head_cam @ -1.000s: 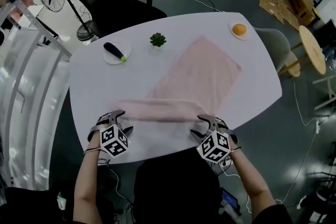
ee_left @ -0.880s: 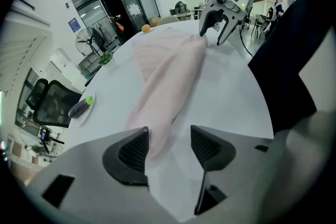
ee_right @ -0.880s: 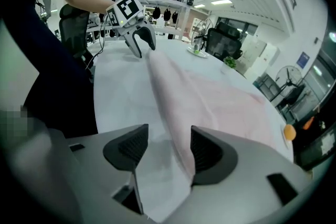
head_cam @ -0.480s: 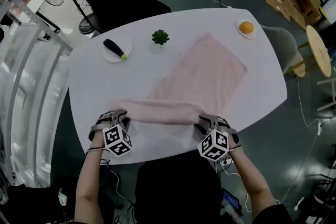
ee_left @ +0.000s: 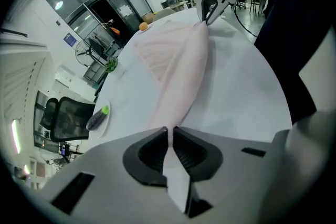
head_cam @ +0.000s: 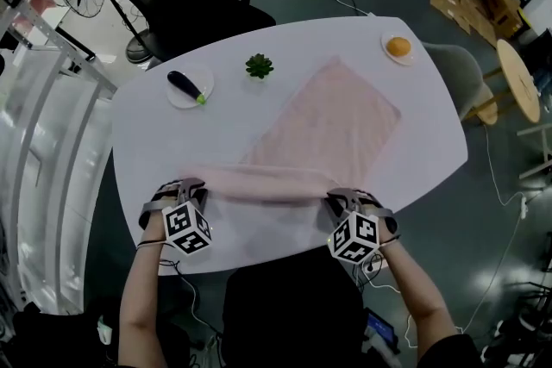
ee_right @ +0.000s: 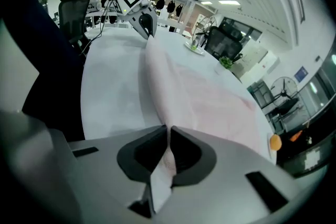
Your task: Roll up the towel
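- The person stands at the near edge of the white table [head_cam: 142, 142]. The left forearm [head_cam: 142, 297] and right forearm [head_cam: 421, 306] reach in from the bottom of the head view, well apart and roughly parallel.
- Both wrists are bent so that the grippers point steeply down at the tabletop, with their marker cubes facing up toward the head camera.
- The left gripper [head_cam: 193, 185] sits at the left end of the towel's rolled near edge. Its jaws have just been closing and now pinch a thin fold of pink cloth between the pads, with almost no gap.
- The right gripper [head_cam: 338, 196] sits at the right end of the same roll. Its jaws have also just been closing and are clamped on the cloth, a flap of which hangs down between them.
- The pale pink towel [head_cam: 336, 121] lies diagonally on the table. Its far part is spread flat, reaching toward the orange [head_cam: 397, 46] on a small plate. Its near end is gathered into a low roll stretched across between the two grippers.
- Each gripper view shows the other gripper at the far end of the roll, nose down on the cloth.
- Beyond the towel, an eggplant [head_cam: 185, 84] on a plate and a small green plant [head_cam: 259, 65] stand clear of it.
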The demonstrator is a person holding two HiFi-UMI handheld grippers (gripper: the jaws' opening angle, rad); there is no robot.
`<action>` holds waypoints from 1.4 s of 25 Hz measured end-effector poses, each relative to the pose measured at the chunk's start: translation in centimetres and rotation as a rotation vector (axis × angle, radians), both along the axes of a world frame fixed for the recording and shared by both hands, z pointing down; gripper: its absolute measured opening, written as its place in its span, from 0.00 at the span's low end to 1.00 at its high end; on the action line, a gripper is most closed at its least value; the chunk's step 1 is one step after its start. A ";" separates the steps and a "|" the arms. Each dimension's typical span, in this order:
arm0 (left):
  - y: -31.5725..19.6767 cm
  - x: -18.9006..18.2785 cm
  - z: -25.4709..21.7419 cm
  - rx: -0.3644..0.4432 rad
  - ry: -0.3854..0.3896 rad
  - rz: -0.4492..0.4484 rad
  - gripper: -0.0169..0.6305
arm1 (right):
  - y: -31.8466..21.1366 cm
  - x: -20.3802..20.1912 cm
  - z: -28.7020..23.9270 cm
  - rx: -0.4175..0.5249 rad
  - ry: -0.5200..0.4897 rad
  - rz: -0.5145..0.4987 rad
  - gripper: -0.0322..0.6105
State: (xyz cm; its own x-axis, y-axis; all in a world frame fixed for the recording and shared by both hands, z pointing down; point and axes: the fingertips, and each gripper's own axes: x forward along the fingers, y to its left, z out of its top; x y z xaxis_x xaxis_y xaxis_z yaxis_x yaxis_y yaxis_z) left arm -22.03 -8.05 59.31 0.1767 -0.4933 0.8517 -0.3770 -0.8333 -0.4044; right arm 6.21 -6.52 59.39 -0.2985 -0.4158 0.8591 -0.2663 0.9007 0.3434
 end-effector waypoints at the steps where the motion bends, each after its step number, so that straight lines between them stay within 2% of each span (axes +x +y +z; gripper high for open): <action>1: -0.2 -0.1 -0.4 0.011 -0.001 0.003 0.09 | -0.2 0.0 -0.5 0.011 -0.001 -0.001 0.10; 8: -0.6 -1.0 -3.7 0.087 0.005 0.028 0.09 | -0.7 -0.7 -3.8 0.097 0.014 -0.015 0.10; 12: 0.6 -1.5 -4.1 0.095 0.003 0.048 0.09 | 0.1 -1.2 -4.7 0.120 0.006 -0.001 0.09; 24: 8.4 -2.3 -1.4 -0.028 0.000 0.077 0.09 | 6.8 -2.1 -2.1 0.020 0.024 -0.056 0.09; 29: 11.4 -2.1 -0.1 -0.122 0.014 0.077 0.09 | 9.4 -2.1 -0.5 -0.048 0.028 -0.081 0.09; 32: 12.1 -1.9 0.6 -0.164 0.021 0.065 0.09 | 9.6 -1.9 0.0 -0.071 0.031 -0.090 0.09; 35: 11.5 -1.9 0.4 -0.172 0.018 0.044 0.09 | 9.1 -2.1 -0.3 -0.087 0.014 -0.087 0.09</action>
